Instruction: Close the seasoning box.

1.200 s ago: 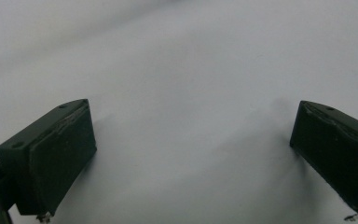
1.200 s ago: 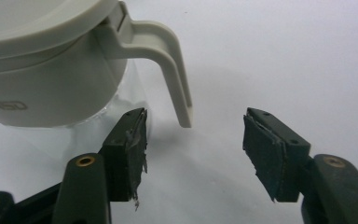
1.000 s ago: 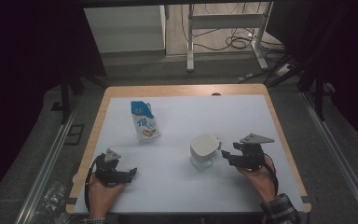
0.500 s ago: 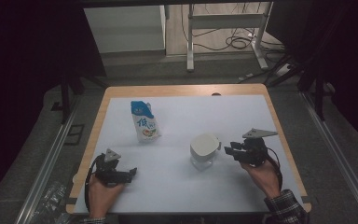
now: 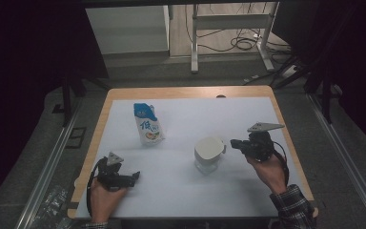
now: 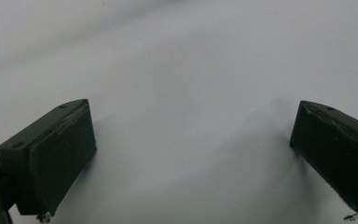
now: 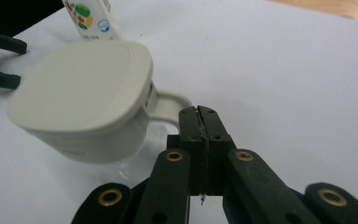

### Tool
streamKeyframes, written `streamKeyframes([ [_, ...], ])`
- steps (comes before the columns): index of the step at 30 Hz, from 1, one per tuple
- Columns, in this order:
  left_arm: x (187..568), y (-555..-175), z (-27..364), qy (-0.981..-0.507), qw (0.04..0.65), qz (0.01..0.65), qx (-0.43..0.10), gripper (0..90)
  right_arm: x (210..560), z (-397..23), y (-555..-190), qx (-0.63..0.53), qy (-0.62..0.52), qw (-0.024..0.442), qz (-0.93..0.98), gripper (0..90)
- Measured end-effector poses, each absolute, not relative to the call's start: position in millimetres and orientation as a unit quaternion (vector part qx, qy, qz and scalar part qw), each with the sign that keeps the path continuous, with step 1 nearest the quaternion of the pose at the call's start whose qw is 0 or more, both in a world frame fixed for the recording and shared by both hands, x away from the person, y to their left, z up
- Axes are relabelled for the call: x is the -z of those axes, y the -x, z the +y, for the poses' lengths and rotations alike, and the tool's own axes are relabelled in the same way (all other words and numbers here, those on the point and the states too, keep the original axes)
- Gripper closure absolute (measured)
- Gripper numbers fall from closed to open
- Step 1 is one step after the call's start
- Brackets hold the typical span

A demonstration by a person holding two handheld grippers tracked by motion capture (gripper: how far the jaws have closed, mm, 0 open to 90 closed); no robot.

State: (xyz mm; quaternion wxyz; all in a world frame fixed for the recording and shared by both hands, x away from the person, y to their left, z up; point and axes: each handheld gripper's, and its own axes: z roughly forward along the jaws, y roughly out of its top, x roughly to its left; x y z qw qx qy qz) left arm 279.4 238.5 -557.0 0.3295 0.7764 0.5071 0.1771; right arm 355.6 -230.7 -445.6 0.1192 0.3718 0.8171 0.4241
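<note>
A white lidded cup (image 5: 208, 152) (image 7: 81, 100) with a loop handle (image 7: 170, 103) stands on the white table (image 5: 228, 114), right of centre. My right gripper (image 5: 233, 143) (image 7: 198, 112) comes at it from the right. Its jaws have just been closing and now sit pressed together on the outer end of the handle. A blue and white drink pouch (image 5: 147, 125) (image 7: 91, 16) stands upright further back on the left. My left gripper (image 5: 136, 177) (image 6: 191, 154) rests low at the near left of the table, its jaws wide open with nothing between them.
The wooden table rim (image 5: 100, 129) frames the white surface. In the right gripper view my left gripper (image 7: 9, 61) shows beyond the cup. Metal rails (image 5: 52, 157) run along both sides of the table, and a stand with cables (image 5: 228, 28) is on the floor behind.
The right gripper's jaws have closed at the cup's handle, and that hand has risen a little. The left hand, the cup and the pouch have stayed where they were.
</note>
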Motion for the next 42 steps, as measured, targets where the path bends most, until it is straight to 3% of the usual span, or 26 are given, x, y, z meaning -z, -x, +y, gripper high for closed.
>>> streamKeyframes([
  [17,557,-279,238,-0.774,0.332,0.509,-0.178,0.3,427,-196,-359,-0.441,-0.324,0.131,0.827,88.9],
  [42,557,-279,238,-0.774,0.332,0.509,-0.178,0.3,431,-193,-357,-0.441,-0.32,0.144,0.826,89.4],
])
